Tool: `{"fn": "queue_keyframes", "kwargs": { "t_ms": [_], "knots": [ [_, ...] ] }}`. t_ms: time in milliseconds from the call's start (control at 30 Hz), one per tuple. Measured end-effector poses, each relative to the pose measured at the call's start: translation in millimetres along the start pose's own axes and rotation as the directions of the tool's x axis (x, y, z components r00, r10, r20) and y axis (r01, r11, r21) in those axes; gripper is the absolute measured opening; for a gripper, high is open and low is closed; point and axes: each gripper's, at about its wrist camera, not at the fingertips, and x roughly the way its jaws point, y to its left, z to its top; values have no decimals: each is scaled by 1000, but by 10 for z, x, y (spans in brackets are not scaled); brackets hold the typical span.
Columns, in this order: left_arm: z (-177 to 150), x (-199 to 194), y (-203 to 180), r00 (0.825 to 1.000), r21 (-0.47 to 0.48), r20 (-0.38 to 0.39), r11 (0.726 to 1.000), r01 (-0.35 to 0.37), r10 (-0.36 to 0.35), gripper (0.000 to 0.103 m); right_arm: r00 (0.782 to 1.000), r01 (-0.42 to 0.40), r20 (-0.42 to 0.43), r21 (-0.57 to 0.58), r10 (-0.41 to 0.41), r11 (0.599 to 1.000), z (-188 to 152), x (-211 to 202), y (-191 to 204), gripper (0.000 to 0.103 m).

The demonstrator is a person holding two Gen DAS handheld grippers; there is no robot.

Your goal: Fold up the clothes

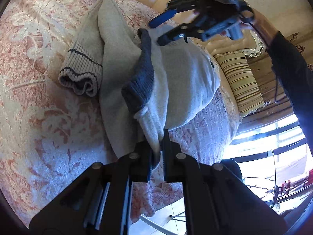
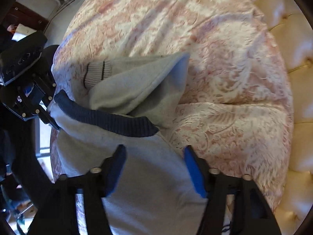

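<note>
My left gripper [image 1: 158, 152] pinching the cream sweater [image 1: 183, 82] near its navy collar [image 1: 140, 82], sweater lying on the floral bedspread [image 1: 39, 98], my right gripper [image 2: 154, 168] spread wide above it

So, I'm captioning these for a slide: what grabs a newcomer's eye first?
The pale grey knit sweater with dark navy ribbed collar, heaped mid-bed on the pink floral bedspread. The left gripper is shut on its fabric nearest the camera; the right gripper, blue-padded, hangs open over it.
</note>
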Motion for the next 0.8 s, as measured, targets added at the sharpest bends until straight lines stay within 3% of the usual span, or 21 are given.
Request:
{"fn": "queue_keyframes", "kwargs": {
  "t_ms": [67,133,200,233,333,467,567,700,800],
  "knots": [
    [16,-18,13,1000,-6,5,1000,7,-7,9,1000,-18,-10,5,18,1000,19,52,-70,55],
    [32,-29,28,1000,-14,8,1000,13,-13,9,997,-63,-32,13,64,998,13,113,-118,43],
    [59,-48,53,1000,-18,17,1000,11,-11,9,994,-82,-69,13,83,997,-46,164,-115,12],
    [74,-61,67,1000,-20,23,1000,8,-8,9,992,-91,-84,15,92,996,-77,182,-115,7],
    [143,-159,-16,998,9,67,1000,-13,12,9,994,-107,-15,68,108,992,-241,30,-129,6],
    [244,-312,-171,990,59,137,997,-49,41,9,991,-32,135,134,14,991,-548,-295,-29,5],
    [319,-426,-288,980,94,191,992,-78,59,9,940,25,326,230,-102,973,-890,-711,139,5],
    [420,-579,-443,962,139,261,983,-120,80,9,825,107,483,376,-293,921,-1200,-1136,487,5],
    [495,-693,-559,945,170,314,973,-153,93,9,729,161,531,481,-432,862,-1439,-1311,817,5]
  ]
}}
